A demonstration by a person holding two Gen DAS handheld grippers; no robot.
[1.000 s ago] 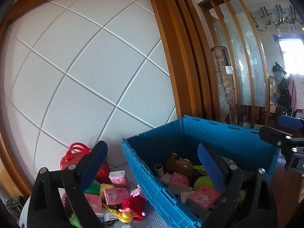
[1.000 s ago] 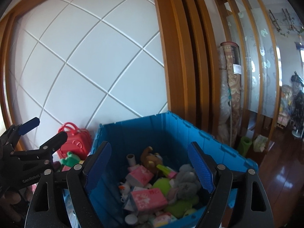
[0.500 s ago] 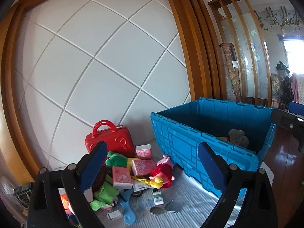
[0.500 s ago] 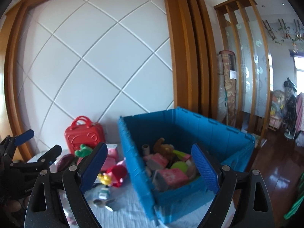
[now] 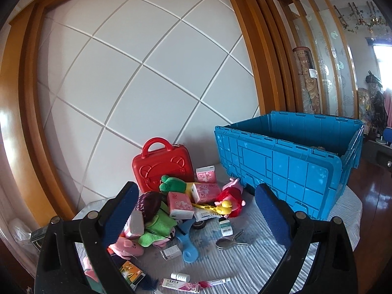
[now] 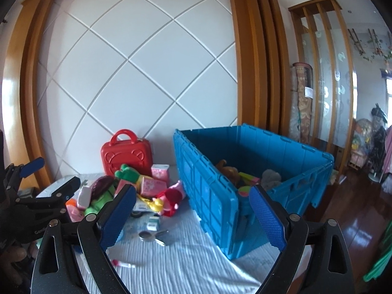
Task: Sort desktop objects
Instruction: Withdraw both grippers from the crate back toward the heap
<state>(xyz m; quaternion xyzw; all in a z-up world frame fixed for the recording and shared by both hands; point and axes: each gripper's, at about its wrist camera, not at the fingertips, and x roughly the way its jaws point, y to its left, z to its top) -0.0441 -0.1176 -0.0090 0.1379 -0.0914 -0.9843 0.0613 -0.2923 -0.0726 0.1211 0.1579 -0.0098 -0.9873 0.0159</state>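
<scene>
Both grippers, left gripper (image 5: 196,210) and right gripper (image 6: 192,214), have drawn back from the blue crate (image 6: 245,171); right jaws just opened wider.
Both stand open, empty: take one pile item, e.g. pink tissue pack (image 5: 180,203), squarely by its flat sides.

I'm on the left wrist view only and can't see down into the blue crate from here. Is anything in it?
Observer: Yes. The right wrist view looks into the blue crate: a brown plush toy lies against its near wall.
Operator: Anything else in there?
Observer: A grey plush toy further along, beside a yellow-green ball.
Operator: Is my right gripper carrying something?
Observer: No. The right gripper has open jaws, just widened, with nothing between them.
</scene>
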